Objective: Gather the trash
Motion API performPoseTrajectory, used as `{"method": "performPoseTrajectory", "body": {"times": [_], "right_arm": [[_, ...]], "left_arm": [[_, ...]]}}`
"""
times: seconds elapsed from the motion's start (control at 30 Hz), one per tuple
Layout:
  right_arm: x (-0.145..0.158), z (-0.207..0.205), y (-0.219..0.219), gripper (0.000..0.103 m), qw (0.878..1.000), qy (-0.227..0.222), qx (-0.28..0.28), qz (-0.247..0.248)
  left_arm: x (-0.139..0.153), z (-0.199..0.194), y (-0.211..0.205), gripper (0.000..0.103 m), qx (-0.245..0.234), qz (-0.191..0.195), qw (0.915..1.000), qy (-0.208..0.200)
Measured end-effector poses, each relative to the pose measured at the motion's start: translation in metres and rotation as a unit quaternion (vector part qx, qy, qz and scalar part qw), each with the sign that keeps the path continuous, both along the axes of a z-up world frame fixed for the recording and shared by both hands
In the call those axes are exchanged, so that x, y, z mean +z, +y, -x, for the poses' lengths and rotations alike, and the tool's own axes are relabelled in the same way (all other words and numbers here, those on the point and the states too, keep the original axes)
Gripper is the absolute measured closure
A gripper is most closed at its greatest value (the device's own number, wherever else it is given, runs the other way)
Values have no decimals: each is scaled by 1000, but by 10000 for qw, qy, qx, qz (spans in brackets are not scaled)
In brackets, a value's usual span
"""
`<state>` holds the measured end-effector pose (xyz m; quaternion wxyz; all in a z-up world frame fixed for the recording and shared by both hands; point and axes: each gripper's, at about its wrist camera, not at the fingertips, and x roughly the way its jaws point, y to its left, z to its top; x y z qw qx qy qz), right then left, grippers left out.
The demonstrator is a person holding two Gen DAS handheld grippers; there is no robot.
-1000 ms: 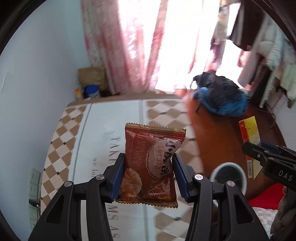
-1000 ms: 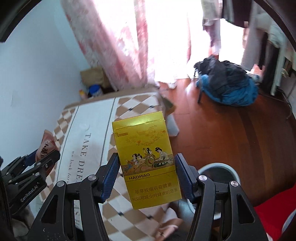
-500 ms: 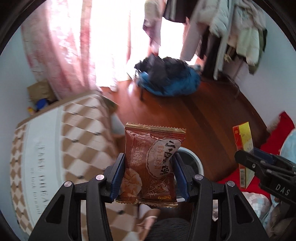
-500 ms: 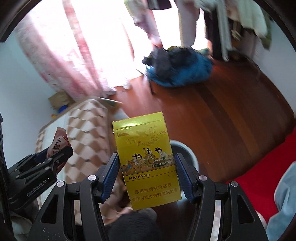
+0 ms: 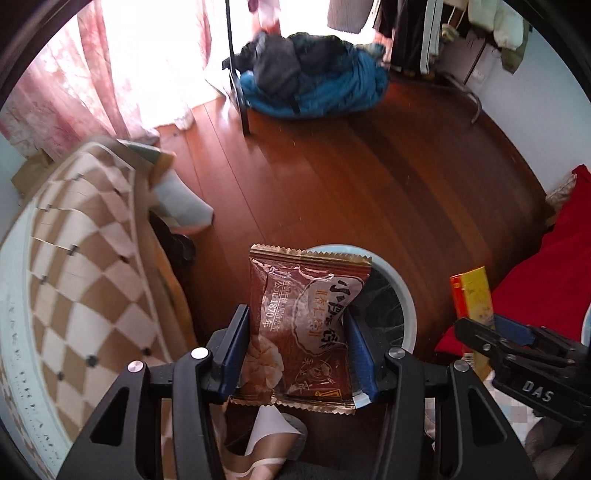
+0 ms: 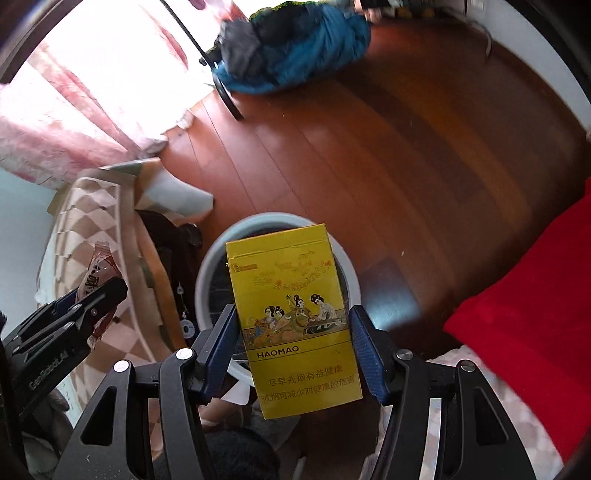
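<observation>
Left gripper (image 5: pixel 297 354) clamps the snack wrapper (image 5: pixel 304 325) by its side edges: light, crinkly film, likely slippery. Right gripper (image 6: pixel 293 350) clamps the yellow cigarette pack (image 6: pixel 295 325) across its narrow sides: light, crushable cardboard. Both items hang over the bin (image 6: pixel 207 273)

Floor: reddish-brown polished wooden planks (image 5: pixel 332 177), sheen from daylight. Strong overexposed window light at the top left, filtered through pink patterned curtains (image 5: pixel 62 85). Bed with a tan-and-white diamond-checked cover (image 5: pixel 85 295) along the left side; a pale cloth corner (image 5: pixel 181 206) hangs off its end to the floor. Heap of blue and dark grey bedding or clothing (image 5: pixel 310 81) on the floor near the window, beside a thin black metal pole (image 5: pixel 236 74). Hanging garments (image 5: pixel 417 29) at the top right. Pale bluish wall (image 5: pixel 543 122) to the right. Red fabric (image 6: pixel 524 295) at the lower right.
</observation>
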<state>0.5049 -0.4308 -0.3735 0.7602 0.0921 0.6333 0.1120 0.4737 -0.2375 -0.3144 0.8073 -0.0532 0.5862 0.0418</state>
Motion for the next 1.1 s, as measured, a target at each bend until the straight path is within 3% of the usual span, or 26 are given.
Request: {"method": "performPoseTrajectory", "body": {"times": [0.3, 0.43, 0.5, 0.57, 0.8, 0.93, 1.1], "right_arm": [[-56, -17, 4, 41, 9989, 459, 36, -1], [-62, -23, 10, 41, 9989, 455, 67, -32], [-63, -22, 10, 40, 9987, 496, 94, -85], [-62, -23, 13, 27, 9986, 502, 74, -155], [-41, -17, 17, 1, 9993, 384, 32, 14], [-15, -6, 20, 0, 9985, 240, 151, 461], [23, 16, 21, 0, 9975, 54, 260, 654]], "left_arm": [[-42, -11, -6, 53, 30, 388, 9981, 471], [-47, -12, -2, 24, 92, 471, 9974, 535], [-46, -12, 1, 17, 131, 490, 9972, 558], [-44, -9, 4, 10, 161, 469, 9971, 571], [-30, 2, 12, 6, 256, 245, 9981, 496], [-17, 11, 16, 5, 324, 119, 9986, 412], [8, 29, 20, 4, 347, -21, 9990, 283]]}}
